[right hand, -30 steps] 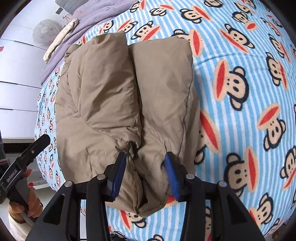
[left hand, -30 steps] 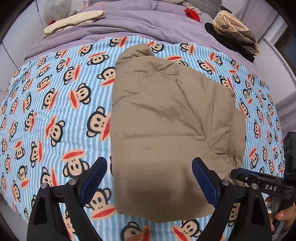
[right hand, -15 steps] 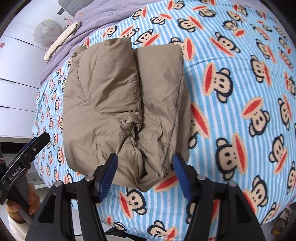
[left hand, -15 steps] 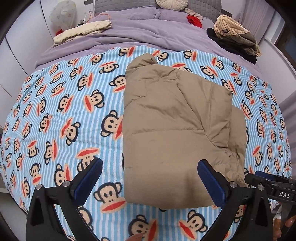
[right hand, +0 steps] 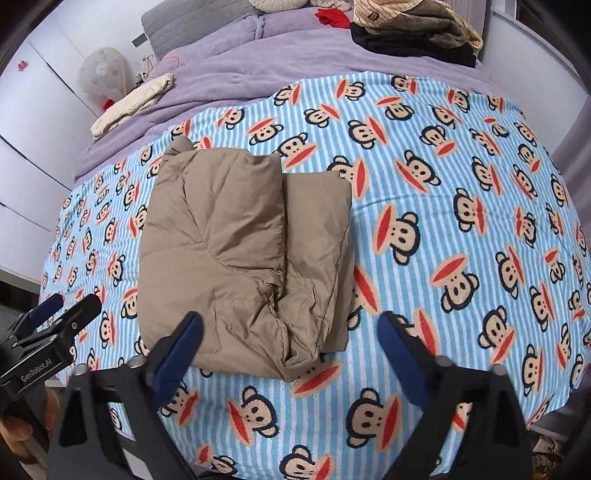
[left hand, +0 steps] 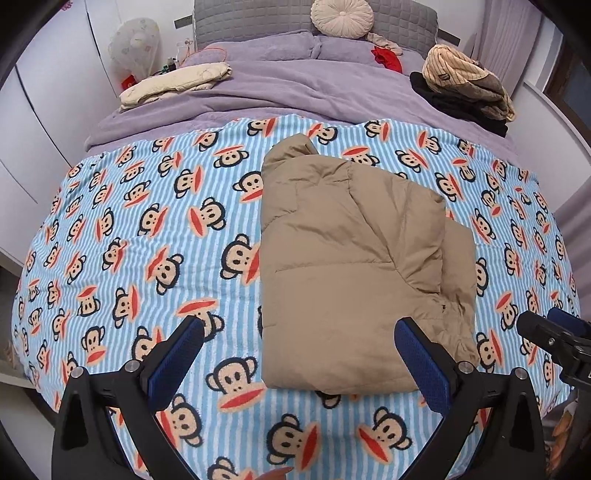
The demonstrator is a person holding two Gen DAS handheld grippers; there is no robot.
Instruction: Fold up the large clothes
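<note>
A tan padded jacket [left hand: 354,266] lies folded into a thick rectangle on the blue striped monkey-print blanket [left hand: 147,240]. It is also in the right wrist view as the jacket [right hand: 243,254], with a second folded layer showing on its right side. My left gripper [left hand: 299,343] hangs open above the jacket's near edge, nothing between its blue pads. My right gripper [right hand: 290,336] is above the jacket's near right corner; its jaws are opening wide and hold nothing. Each gripper shows at the edge of the other's view.
Beyond the blanket lies a purple duvet [left hand: 295,92]. On it are a folded cream garment [left hand: 173,83] at the left and a pile of striped, brown and black clothes [left hand: 465,88] at the right. Grey headboard and round cushion [left hand: 341,16] at the back. White cupboards on the left.
My right gripper let go of the jacket's near edge and its jaws spread wide. Both grippers rose and drew back, so more of the bed shows. The jacket stays folded.
</note>
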